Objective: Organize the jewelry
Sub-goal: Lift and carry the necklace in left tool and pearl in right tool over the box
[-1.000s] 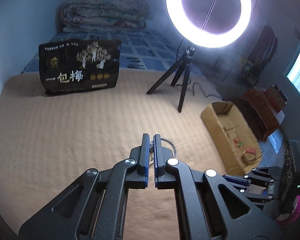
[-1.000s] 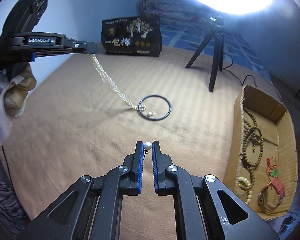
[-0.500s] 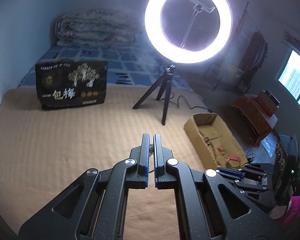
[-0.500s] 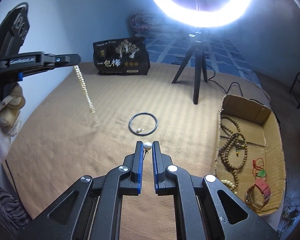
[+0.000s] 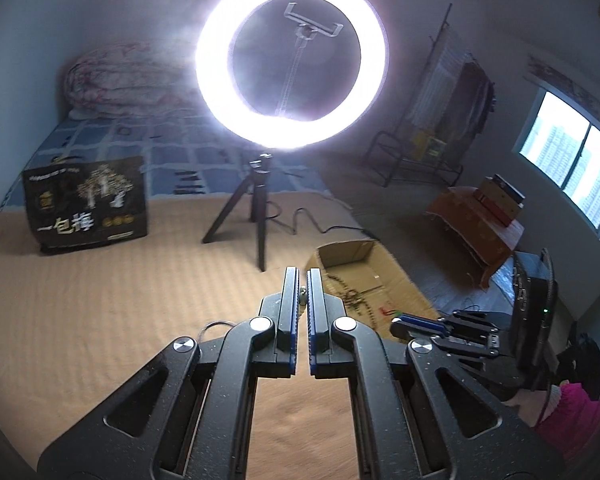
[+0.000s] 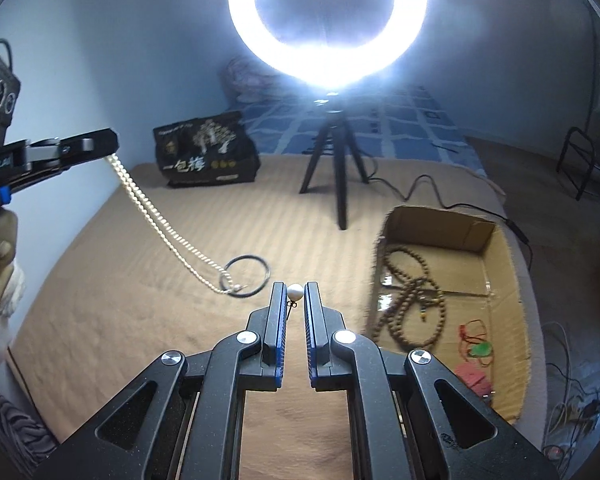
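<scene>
Both claws grip and have risen. Right claw (image 6: 295, 300) is clamped on a small white pearl earring (image 6: 295, 291) at its fingertips; left claw (image 6: 112, 146) is shut on a long cream pearl bead strand (image 6: 160, 224), which now hangs clear of the tan bed cover (image 6: 120, 300), its lower end dangling beside the thin black ring bangle (image 6: 247, 276) left lying there. Ahead to the right, the open cardboard box (image 6: 504, 280) of brown wooden beads (image 6: 412, 304) has come nearer, so dropping both pieces in looks next.
</scene>
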A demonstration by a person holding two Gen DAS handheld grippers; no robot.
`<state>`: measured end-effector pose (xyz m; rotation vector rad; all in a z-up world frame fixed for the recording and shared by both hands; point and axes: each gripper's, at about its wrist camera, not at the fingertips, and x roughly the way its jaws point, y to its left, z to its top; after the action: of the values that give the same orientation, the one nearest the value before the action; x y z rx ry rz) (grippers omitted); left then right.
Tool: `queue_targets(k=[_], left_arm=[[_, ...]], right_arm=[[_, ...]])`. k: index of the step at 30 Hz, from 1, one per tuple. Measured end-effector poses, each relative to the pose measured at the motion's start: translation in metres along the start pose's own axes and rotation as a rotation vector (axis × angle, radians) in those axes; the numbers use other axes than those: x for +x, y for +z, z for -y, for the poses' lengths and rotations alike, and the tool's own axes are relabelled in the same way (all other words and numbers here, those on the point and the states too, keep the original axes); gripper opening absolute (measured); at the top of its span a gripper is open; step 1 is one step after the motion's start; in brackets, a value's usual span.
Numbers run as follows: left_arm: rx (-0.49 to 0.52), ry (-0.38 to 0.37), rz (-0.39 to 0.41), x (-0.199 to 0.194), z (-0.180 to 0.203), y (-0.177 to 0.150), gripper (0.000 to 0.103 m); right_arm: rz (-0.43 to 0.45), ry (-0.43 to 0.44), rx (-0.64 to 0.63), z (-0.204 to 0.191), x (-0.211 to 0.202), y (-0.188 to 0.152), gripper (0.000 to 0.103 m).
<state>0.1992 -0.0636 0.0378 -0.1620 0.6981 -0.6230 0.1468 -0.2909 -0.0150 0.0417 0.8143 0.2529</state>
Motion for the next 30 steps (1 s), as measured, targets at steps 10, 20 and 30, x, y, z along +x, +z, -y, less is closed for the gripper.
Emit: queue_targets(k=[10,20,30], left_arm=[[0.044,-0.074,0.003,0.028,0.048,0.018,0.001],[0.076,-0.135,-0.014,0.061,0.092,0.025,0.001],[0.117,-0.177,-0.046,0.088,0.132,0.021,0.001]], right_arm=[[0.015,-0.062,0.063,0.047,-0.012,0.001,0.007],[-0.001,-0.12,0.115,0.088,-0.01,-0.006,0.007],[-0.027,-0.154,0.149,0.114,-0.009,-0.017,0.007]])
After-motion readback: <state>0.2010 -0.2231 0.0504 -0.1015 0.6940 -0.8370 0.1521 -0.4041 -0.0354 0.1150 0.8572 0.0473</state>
